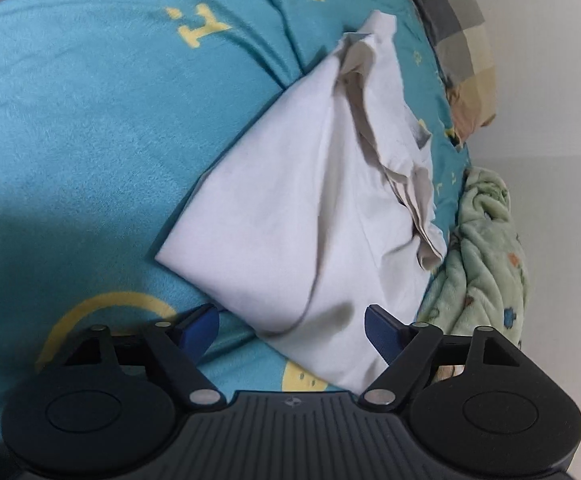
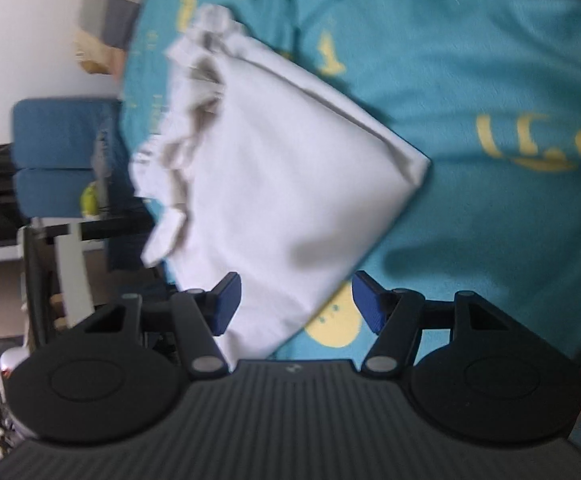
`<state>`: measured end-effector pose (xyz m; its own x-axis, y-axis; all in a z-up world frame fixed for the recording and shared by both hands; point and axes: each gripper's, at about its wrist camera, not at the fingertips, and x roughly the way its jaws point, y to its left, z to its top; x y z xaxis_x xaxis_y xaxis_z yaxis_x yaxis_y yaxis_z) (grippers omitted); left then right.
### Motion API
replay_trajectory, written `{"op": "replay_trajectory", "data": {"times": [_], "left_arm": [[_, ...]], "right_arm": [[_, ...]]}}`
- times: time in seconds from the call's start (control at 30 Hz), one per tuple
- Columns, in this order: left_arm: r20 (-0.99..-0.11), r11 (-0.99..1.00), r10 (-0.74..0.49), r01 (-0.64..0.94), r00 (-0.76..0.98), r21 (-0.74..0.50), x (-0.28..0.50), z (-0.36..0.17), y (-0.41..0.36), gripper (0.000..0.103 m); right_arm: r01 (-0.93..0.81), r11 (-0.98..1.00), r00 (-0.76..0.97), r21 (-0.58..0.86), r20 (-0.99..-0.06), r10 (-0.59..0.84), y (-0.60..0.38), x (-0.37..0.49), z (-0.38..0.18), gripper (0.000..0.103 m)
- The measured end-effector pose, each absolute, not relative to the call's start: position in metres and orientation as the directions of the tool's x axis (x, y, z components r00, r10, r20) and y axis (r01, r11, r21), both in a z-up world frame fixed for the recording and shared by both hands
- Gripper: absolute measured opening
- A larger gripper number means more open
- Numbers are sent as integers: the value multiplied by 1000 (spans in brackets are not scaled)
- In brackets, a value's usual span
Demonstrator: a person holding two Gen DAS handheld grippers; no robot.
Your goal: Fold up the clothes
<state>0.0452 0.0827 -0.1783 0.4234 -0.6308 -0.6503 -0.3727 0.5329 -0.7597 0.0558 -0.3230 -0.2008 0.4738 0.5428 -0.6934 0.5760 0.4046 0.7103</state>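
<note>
A white garment (image 1: 290, 200) lies folded into a rough square on a teal bedspread (image 1: 90, 120), with rumpled loose edges along its far right side. My left gripper (image 1: 292, 330) hovers open over the garment's near corner, its blue fingertips (image 1: 200, 326) spread wide and holding nothing. In the right wrist view the same white garment (image 2: 282, 176) sits ahead, its crumpled edges toward the left. My right gripper (image 2: 296, 306) is open above the garment's near corner, nothing between its blue pads (image 2: 366, 304).
A green fleece blanket (image 1: 486, 256) is bunched at the bed's right edge, and a checked pillow (image 1: 454, 40) lies at the far end. Beyond the bed's left edge stand a blue chair (image 2: 62, 160) and a dark-framed table (image 2: 90, 232). The bedspread (image 2: 490, 60) carries yellow prints.
</note>
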Motion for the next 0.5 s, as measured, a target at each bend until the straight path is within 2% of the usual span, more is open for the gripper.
{"op": "replay_trajectory", "data": {"times": [0.13, 0.2, 0.23, 0.27, 0.3, 0.33, 0.4, 0.5], "left_arm": [[-633, 484, -612, -409, 474, -774, 45, -183, 93, 59], [-633, 472, -600, -422, 489, -774, 45, -185, 96, 43], [-637, 472, -591, -428, 495, -771, 45, -185, 98, 39], [-635, 470, -586, -428, 503, -772, 45, -185, 98, 32], [-630, 466, -584, -424, 512, -776, 45, -184, 99, 23], [-622, 462, -581, -415, 525, -783, 44, -181, 100, 19], [-593, 454, -582, -382, 556, -805, 42, -173, 102, 12], [-548, 444, -587, -329, 596, -833, 38, -151, 105, 9]], "right_arm": [[621, 355, 496, 698, -701, 512, -326, 58, -213, 63], [619, 327, 551, 714, -691, 468, -331, 57, -211, 63], [617, 327, 564, 716, -692, 451, -333, 57, -210, 61], [614, 327, 577, 718, -692, 435, -334, 58, -209, 52], [601, 339, 588, 724, -688, 425, -334, 58, -205, 32], [587, 352, 600, 730, -683, 416, -333, 57, -202, 23], [557, 378, 623, 740, -673, 398, -333, 57, -194, 13], [518, 408, 650, 752, -656, 383, -333, 50, -175, 11]]}}
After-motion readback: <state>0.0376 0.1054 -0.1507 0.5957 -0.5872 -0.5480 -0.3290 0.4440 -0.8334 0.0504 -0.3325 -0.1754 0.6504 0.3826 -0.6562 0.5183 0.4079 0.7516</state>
